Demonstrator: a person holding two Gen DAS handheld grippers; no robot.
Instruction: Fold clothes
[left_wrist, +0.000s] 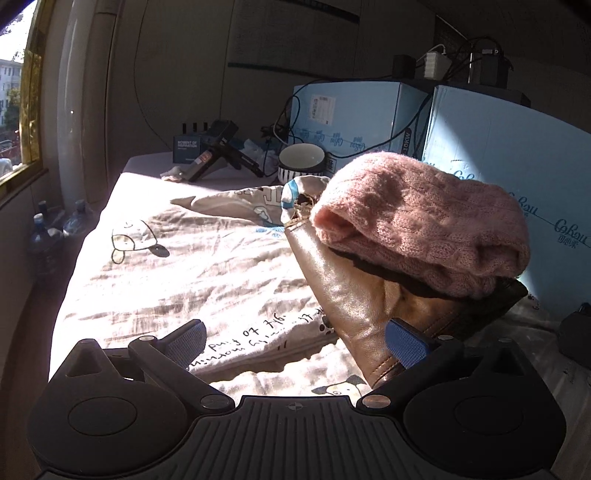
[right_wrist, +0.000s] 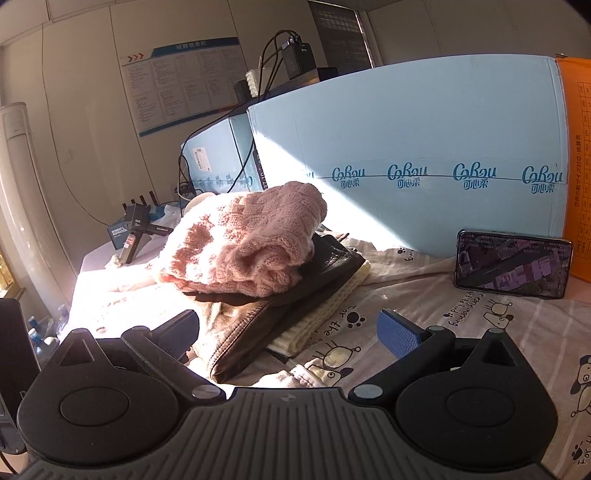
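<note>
A folded pink knitted sweater (left_wrist: 424, 221) lies on top of a stack, over a folded brown leather garment (left_wrist: 347, 295). In the right wrist view the pink sweater (right_wrist: 251, 243) rests on the brown leather garment (right_wrist: 266, 317), with a cream knitted piece (right_wrist: 325, 310) under them. A crumpled printed garment with blue trim (left_wrist: 266, 203) lies behind the stack. My left gripper (left_wrist: 295, 343) is open, its right finger pad (left_wrist: 406, 343) against the leather's near edge. My right gripper (right_wrist: 288, 332) is open, its jaws either side of the stack's near corner.
The clothes lie on a table covered with a cartoon-printed sheet (left_wrist: 177, 280). Light blue cartons (right_wrist: 424, 155) stand behind the stack. A phone (right_wrist: 511, 264) leans against the carton. A striped bowl (left_wrist: 301, 162), black boxes (left_wrist: 207, 151) and cables sit at the far end. Water bottles (left_wrist: 48, 236) stand on the floor.
</note>
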